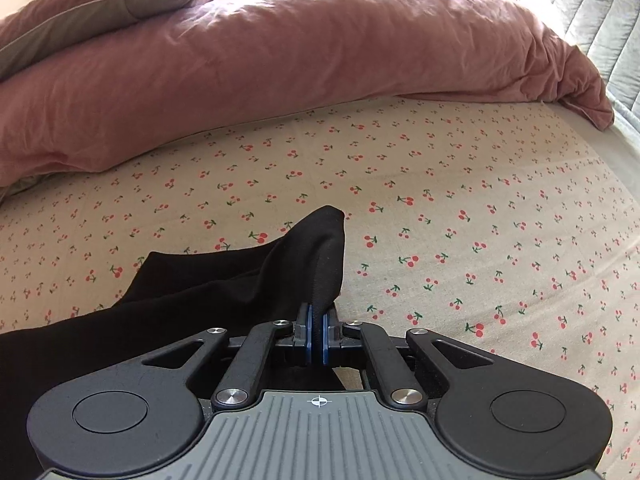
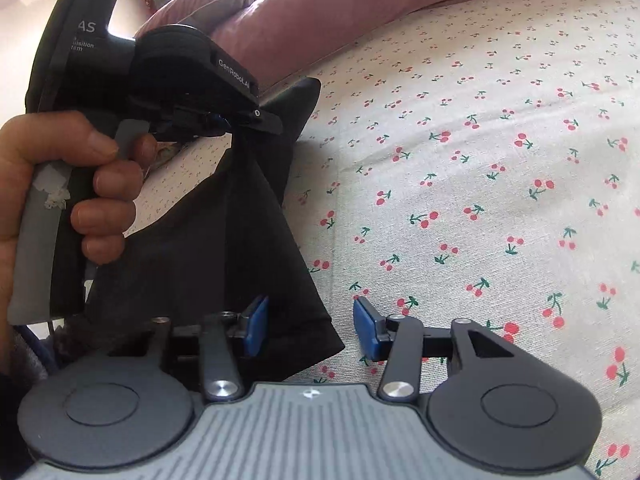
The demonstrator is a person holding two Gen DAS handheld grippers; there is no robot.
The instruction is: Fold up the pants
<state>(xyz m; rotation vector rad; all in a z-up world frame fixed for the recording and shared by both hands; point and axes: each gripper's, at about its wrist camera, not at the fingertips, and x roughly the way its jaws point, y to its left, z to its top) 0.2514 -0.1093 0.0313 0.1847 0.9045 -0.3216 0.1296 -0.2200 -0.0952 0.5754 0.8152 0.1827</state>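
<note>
The black pants (image 1: 240,280) lie partly on the cherry-print bed sheet (image 1: 480,220), with one corner lifted. My left gripper (image 1: 316,312) is shut on that raised fold, which stands up between its blue pads. In the right wrist view the left gripper (image 2: 228,120) hangs at the upper left, held by a person's hand (image 2: 80,184), and the pants (image 2: 240,240) drape down from it. My right gripper (image 2: 310,320) is open just below. A lower corner of the cloth sits between its jaws beside the left pad (image 2: 256,320), and the right pad (image 2: 366,320) stands apart from it.
A bunched pink duvet (image 1: 280,60) runs across the far side of the bed, with a pink pillow (image 1: 100,4) on it at the left. A grey quilted cover (image 1: 580,8) is at the far right. Bare sheet (image 2: 480,160) stretches to the right of the pants.
</note>
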